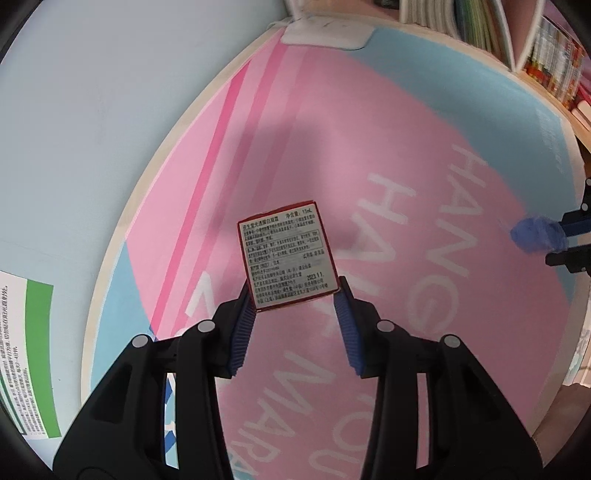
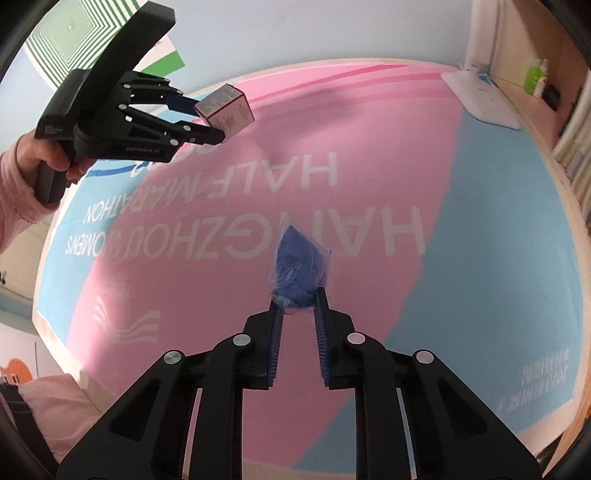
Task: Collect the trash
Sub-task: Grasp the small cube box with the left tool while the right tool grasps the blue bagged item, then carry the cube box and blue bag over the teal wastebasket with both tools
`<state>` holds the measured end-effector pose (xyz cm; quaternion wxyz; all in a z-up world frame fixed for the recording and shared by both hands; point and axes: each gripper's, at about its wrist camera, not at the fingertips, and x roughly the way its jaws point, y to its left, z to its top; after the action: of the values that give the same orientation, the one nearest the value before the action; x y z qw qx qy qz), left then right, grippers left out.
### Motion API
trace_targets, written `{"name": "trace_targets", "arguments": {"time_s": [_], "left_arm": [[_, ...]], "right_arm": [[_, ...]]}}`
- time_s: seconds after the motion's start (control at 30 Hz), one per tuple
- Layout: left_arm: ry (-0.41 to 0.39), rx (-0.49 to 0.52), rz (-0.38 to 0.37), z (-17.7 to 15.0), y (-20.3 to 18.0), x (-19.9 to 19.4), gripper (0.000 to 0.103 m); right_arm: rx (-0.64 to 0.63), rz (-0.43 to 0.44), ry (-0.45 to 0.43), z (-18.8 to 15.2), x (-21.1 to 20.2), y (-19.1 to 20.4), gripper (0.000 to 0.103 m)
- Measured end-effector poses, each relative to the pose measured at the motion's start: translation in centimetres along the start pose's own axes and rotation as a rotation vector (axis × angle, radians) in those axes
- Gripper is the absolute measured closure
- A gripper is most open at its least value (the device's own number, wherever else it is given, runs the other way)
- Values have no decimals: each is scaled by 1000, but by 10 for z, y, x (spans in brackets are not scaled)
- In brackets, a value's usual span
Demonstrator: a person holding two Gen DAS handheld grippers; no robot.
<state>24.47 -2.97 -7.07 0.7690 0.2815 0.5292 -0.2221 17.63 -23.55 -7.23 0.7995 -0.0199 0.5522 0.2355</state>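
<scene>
My left gripper (image 1: 295, 293) is shut on a small red-edged carton (image 1: 288, 254) with a white printed label, held above the pink and blue table mat (image 1: 369, 129). The carton (image 2: 225, 109) and left gripper (image 2: 207, 122) also show in the right wrist view at upper left. My right gripper (image 2: 298, 295) is shut on a crumpled blue wrapper (image 2: 299, 269) in clear plastic, held above the mat (image 2: 480, 240). The wrapper (image 1: 537, 234) shows at the right edge of the left wrist view.
A white pad or cloth (image 1: 327, 31) lies at the far end of the table (image 2: 480, 96). Bookshelves (image 1: 546, 55) with books stand along the right side. A green and white poster (image 2: 77, 37) is on the wall at left.
</scene>
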Motion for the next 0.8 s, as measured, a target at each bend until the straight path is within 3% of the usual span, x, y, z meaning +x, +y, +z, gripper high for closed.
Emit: {"name": "trace_targets", "arguments": {"time_s": [0.8], "left_arm": [[-125, 214, -33, -10, -107, -57, 63]], "right_arm": [[178, -142, -94, -105, -77, 7, 85]]}}
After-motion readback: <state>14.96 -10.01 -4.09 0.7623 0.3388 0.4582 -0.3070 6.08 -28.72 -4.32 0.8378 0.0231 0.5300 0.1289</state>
